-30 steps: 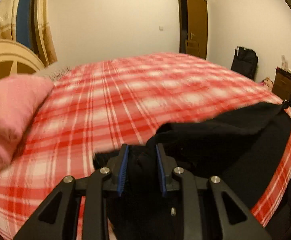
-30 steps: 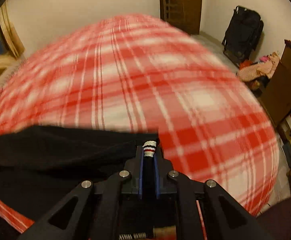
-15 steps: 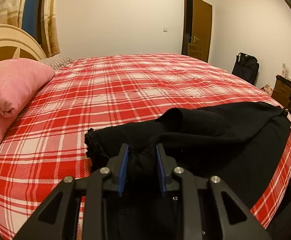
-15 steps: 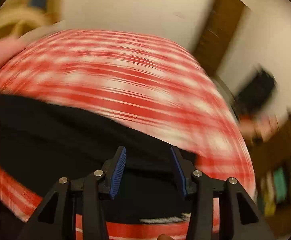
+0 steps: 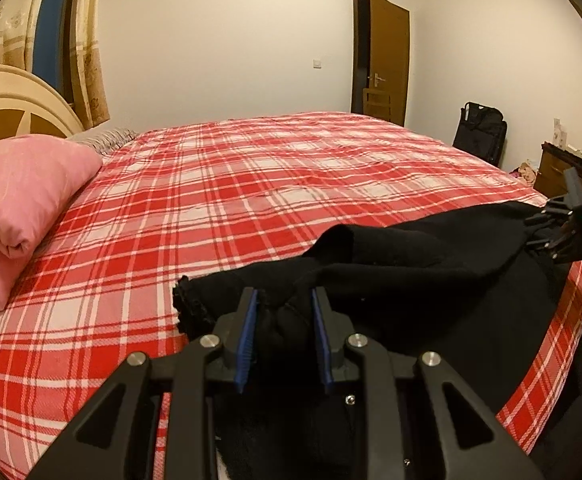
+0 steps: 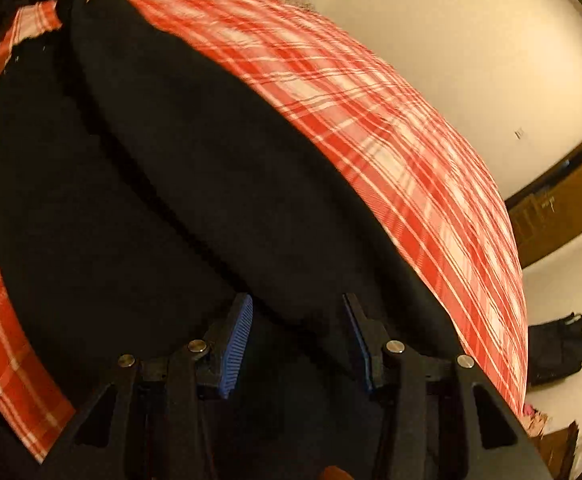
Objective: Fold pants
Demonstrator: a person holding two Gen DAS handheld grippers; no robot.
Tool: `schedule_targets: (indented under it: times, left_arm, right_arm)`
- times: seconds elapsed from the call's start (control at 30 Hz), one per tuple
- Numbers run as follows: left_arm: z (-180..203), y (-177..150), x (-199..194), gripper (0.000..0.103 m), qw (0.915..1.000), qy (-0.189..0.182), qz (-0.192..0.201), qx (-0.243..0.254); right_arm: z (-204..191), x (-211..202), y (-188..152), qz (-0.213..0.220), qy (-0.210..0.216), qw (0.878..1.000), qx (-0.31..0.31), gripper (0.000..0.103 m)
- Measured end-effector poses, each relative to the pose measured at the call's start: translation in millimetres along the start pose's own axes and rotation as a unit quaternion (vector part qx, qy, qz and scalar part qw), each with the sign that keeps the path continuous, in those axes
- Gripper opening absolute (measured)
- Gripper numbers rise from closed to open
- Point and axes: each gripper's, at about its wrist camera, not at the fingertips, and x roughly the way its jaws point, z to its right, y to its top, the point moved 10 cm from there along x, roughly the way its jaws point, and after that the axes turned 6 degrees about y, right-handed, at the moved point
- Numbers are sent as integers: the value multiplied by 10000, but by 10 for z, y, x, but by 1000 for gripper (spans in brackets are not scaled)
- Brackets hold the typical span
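From my left wrist camera, the black pants [image 5: 431, 280] lie along the near edge of the bed [image 5: 251, 184], their long axis running crosswise to my fingers, from a ragged dark end just left of the jaws out to the far right. My left gripper [image 5: 283, 312] has its jaws partly closed with a bunched wad of the black cloth clamped between the blue pads [image 5: 247, 332]; the fabric fills the gap and humps up just ahead of the tips. At the far right end of the garment I can see the right gripper [image 5: 531, 232], its fingertips at the cloth's edge. Well off to the left of my jaws sits a pink pillow [image 5: 23, 184], folded over on the red plaid cover.

From my right wrist camera, tilted hard, the pants [image 6: 179, 168] stretch straight away from the jaws, long axis in line with the fingers and ending at the upper left of the view. A lengthwise fold ridge runs the same way. My right gripper [image 6: 297, 312] stands wide open with the blue pads [image 6: 235, 344] well apart; black fabric lies under and between the fingers, but nothing is pinched. I cannot tell whether the tips touch the cloth. The plaid cover shows to the right and left of the garment.
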Motion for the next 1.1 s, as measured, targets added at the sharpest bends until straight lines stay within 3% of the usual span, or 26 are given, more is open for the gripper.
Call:
schedule_targets:
  times: [0.13, 0.17, 0.2, 0.23, 0.43, 0.57, 0.8, 1.1]
  left_arm:
    - [-7, 35, 14, 28, 10000, -32, 11, 2]
    - [-13, 48, 14, 28, 10000, -29, 18, 2]
    - [-27, 79, 14, 28, 10000, -16, 34, -4]
    - [-26, 91, 1, 28, 10000, -15, 47, 0]
    - [-70, 213, -270, 28, 9995, 0, 261, 154]
    - [-83, 123, -484, 28, 9993, -71, 312, 175]
    - [-42, -363, -454, 28, 10000, -70, -1, -9]
    - [-26, -531, -457, 28, 10000, -37, -51, 4]
  right_arm:
    - [6, 54, 124, 126, -123, 9997, -158, 44]
    - [11, 66, 164, 153, -127, 9997, -167, 23]
    - [2, 57, 158, 162, -81, 9997, -169, 9]
    - [-8, 42, 187, 195, -66, 9996, -175, 4]
    - [12, -466, 203, 568, 109, 9983, -95, 2]
    - [-202, -755, 136, 662, 299, 9969, -293, 2]
    - [-574, -496, -140, 346, 600, 9959, -577, 2]
    - [-723, -455, -313, 214, 851, 9934, -732, 3]
